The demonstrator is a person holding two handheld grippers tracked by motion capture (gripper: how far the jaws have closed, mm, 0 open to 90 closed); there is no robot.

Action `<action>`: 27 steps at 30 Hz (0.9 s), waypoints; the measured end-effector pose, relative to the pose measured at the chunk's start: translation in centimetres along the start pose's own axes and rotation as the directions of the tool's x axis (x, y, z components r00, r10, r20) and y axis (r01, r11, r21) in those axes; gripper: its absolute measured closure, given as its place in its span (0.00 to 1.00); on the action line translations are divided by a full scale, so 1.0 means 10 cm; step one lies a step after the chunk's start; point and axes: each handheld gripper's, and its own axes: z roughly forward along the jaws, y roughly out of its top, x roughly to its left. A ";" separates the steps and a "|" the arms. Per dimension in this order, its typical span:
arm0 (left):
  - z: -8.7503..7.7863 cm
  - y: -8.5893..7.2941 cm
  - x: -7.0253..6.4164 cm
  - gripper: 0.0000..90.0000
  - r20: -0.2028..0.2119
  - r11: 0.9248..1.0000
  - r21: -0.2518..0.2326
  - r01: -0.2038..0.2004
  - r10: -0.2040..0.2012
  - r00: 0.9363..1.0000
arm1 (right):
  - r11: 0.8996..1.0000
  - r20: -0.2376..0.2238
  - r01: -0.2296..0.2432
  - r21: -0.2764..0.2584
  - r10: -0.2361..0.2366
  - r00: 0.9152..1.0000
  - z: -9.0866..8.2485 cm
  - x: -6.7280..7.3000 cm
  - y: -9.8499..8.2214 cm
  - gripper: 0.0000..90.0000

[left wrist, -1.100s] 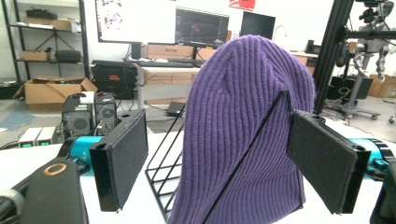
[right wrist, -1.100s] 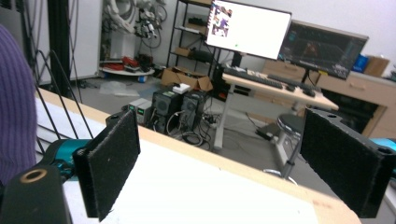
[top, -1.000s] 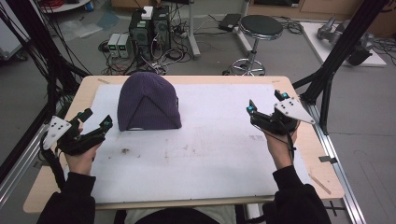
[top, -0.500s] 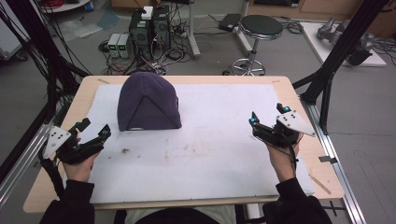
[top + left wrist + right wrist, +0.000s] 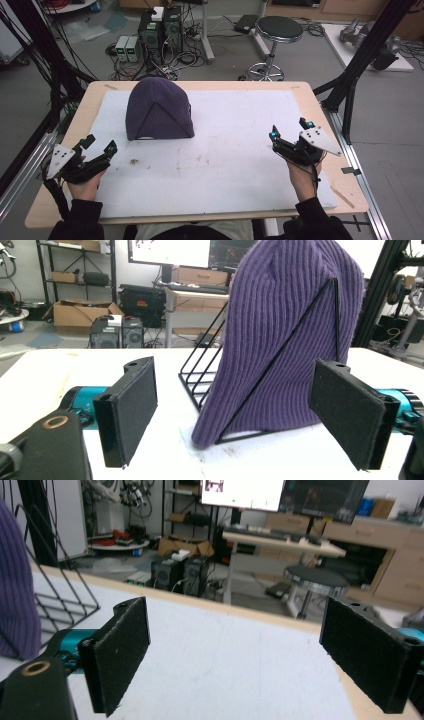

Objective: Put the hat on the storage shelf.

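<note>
Workshop floor lay beyond the bench (image 5: 320,100), with computer towers (image 5: 160,27) and a round stool (image 5: 280,30) standing behind its far edge. A white sheet (image 5: 225,165) covered most of the bench top.

On the far-left part of that sheet stood a purple knit beanie (image 5: 159,107), pulled over a black wire rack (image 5: 200,370). In the left gripper view the rack's slanted frame pressed against the knit and its bars projected from under the hat on one side. The beanie was judged soft, light and stretchy, liable to drag the light rack along if pulled sideways. The best hold was judged to be a pinch of loose knit at the crown or lower hem, lifted upward off the frame.

The left tool (image 5: 100,148) hovered near the bench's left edge, jaws spread wide, empty, aimed at the beanie but apart from it. The right tool (image 5: 289,134) hovered near the right edge, equally wide, empty, well apart from the beanie.
</note>
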 end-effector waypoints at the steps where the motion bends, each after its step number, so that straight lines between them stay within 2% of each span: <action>1: -0.01 -0.01 -0.01 0.22 -0.004 1.000 0.000 -0.004 0.004 1.000 | 1.000 0.004 -0.005 0.005 0.005 1.000 -0.01 -0.01 -0.04 0.13; 8: -0.06 -0.07 -0.07 0.22 -0.029 1.000 -0.004 -0.026 0.026 0.999 | 0.999 0.029 -0.051 -0.005 0.051 0.998 -0.14 -0.07 -0.31 0.13; 15: -0.07 -0.14 -0.09 0.22 -0.038 1.000 -0.001 -0.031 0.031 0.999 | 0.998 0.045 -0.060 0.017 0.059 0.997 -0.19 -0.11 -0.58 0.13; 19: -0.06 -0.18 -0.09 0.22 -0.036 0.999 0.011 -0.041 0.041 0.999 | 0.998 0.055 -0.052 0.029 0.050 0.997 -0.18 -0.10 -0.67 0.13; 22: -0.07 -0.20 -0.08 0.22 -0.038 0.999 0.017 -0.046 0.047 0.998 | 0.997 0.039 -0.042 0.067 0.040 0.998 -0.12 -0.05 -0.76 0.13; 27: -0.07 -0.24 -0.05 0.22 -0.043 0.999 0.028 -0.036 0.037 0.998 | 0.996 0.018 -0.025 0.089 0.023 1.000 -0.06 0.03 -0.78 0.13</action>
